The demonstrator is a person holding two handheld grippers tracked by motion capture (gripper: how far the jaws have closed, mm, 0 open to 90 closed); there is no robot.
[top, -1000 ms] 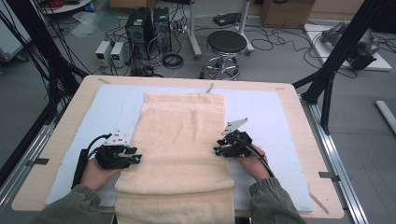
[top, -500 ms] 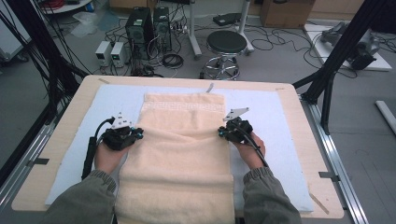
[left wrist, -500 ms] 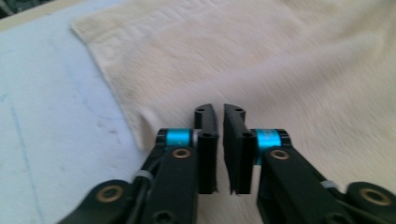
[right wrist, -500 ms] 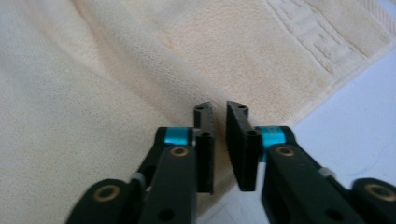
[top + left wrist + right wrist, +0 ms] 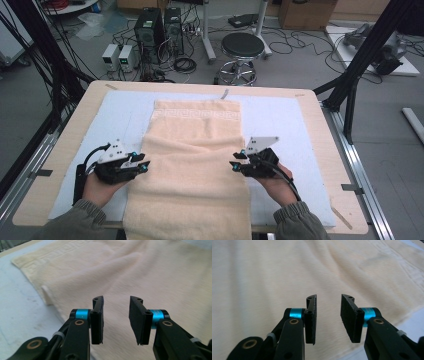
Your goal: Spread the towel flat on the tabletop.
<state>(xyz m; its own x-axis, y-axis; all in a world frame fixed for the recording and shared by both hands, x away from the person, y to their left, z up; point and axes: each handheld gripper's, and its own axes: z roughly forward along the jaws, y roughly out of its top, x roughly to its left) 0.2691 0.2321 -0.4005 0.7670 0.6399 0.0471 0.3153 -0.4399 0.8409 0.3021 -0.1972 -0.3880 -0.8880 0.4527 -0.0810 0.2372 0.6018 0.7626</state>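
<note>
Both grippers pulled back toward the bench's near edge since half a second ago, left gripper [image 5: 141, 164] and right gripper [image 5: 235, 165] jaws just reopened to a moderate gap, empty, flanking the folded towel [image 5: 192, 165] mid-bench.

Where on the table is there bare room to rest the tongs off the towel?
Free strips of blue mat flank the towel: one between its left edge and the table rim, one on its right. The left tongs and right tongs crowd the towel's sides.
</note>
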